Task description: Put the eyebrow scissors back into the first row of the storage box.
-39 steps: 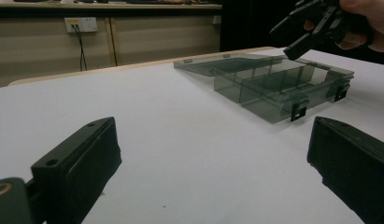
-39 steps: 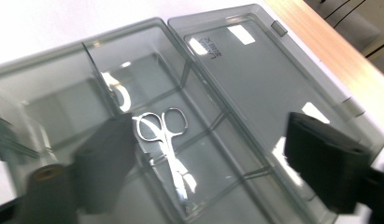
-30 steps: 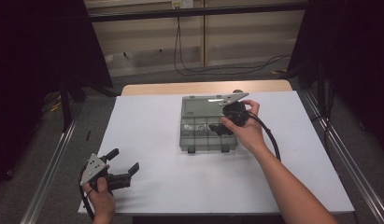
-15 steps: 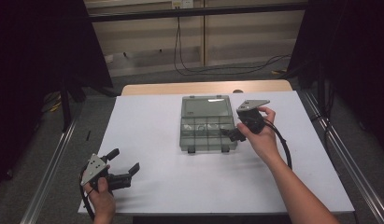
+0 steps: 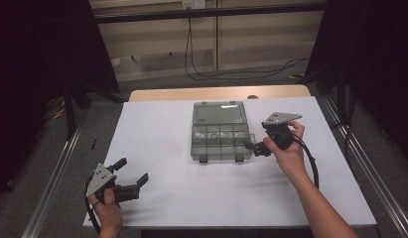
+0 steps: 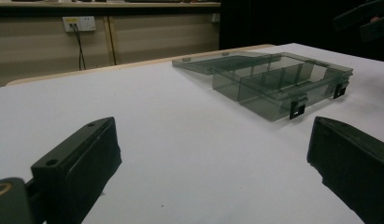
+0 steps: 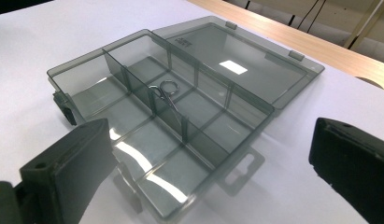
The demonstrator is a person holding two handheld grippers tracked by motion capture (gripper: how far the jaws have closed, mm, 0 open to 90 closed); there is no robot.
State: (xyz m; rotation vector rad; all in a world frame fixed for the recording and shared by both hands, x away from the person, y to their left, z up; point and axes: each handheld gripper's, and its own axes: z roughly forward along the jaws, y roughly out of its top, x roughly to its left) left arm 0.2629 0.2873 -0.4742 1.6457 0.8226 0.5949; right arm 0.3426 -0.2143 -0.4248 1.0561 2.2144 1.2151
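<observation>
The right tool [image 5: 258,147], jaws apart, is hovering at the open organizer box's [image 5: 220,133] 3 o'clock, likely aiming inside; the left tool [image 5: 133,174], jaws apart, is idling on the surface [image 5: 167,129] at 7 o'clock.

Smoky grey translucent organiser box [image 5: 220,131], black latches [image 6: 297,110]; white table cover [image 5: 162,134]; silver ring [image 7: 166,88] inside.
</observation>
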